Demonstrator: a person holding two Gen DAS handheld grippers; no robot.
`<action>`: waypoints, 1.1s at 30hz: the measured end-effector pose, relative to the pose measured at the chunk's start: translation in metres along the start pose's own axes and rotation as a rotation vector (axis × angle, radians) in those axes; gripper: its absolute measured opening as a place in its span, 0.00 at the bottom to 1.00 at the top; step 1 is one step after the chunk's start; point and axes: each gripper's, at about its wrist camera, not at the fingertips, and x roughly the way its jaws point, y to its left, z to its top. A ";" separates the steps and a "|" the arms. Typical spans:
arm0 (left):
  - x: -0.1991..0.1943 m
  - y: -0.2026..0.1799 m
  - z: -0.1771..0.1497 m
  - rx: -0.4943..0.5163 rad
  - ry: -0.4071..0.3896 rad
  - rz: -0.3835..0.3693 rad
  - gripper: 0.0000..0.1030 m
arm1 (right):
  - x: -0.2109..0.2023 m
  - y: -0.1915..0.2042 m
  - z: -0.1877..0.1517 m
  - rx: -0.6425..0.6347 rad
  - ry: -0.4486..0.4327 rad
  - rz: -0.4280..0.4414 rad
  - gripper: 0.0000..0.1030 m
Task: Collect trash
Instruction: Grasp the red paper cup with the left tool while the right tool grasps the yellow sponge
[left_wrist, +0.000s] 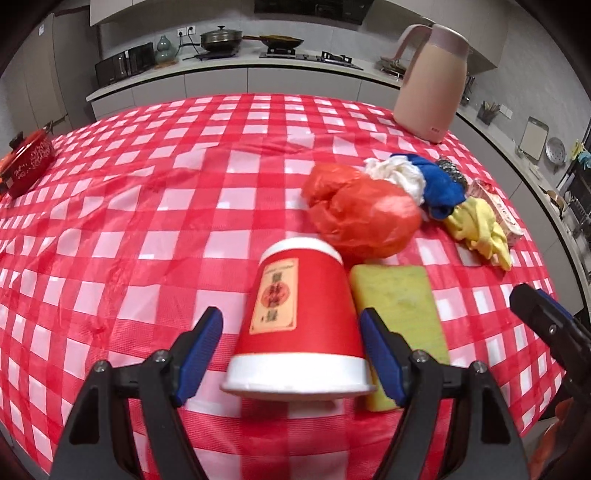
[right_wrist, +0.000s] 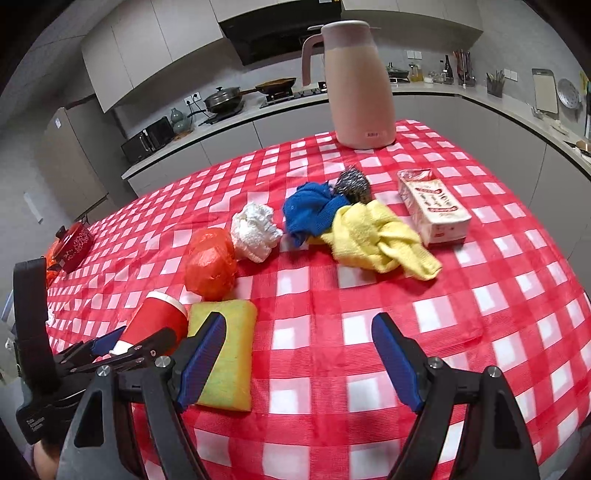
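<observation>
Your left gripper (left_wrist: 291, 350) has its jaws spread around the upturned red paper cup (left_wrist: 299, 325) low in the frame, pads not touching it (yellow sponge (left_wrist: 399, 306) just right). Your right gripper (right_wrist: 299, 354) jaws are spread over the checked bench (right_wrist: 406, 314), empty.

Even indoor light, fisheye-bent edges, slight blur

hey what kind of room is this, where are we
Most likely a home kitchen: a counter with a gas hob, a lidded pan and a microwave runs behind a table under a red checked cloth, where a pink thermos jug stands.
</observation>
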 end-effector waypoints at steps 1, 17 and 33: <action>0.000 0.003 0.000 -0.003 0.000 0.002 0.75 | 0.003 0.004 -0.001 -0.002 0.006 0.003 0.80; -0.004 0.050 -0.002 -0.042 -0.026 -0.043 0.72 | 0.059 0.060 -0.021 -0.059 0.140 0.049 0.80; -0.006 0.052 0.000 -0.022 -0.052 -0.084 0.55 | 0.073 0.083 -0.029 -0.189 0.126 -0.027 0.51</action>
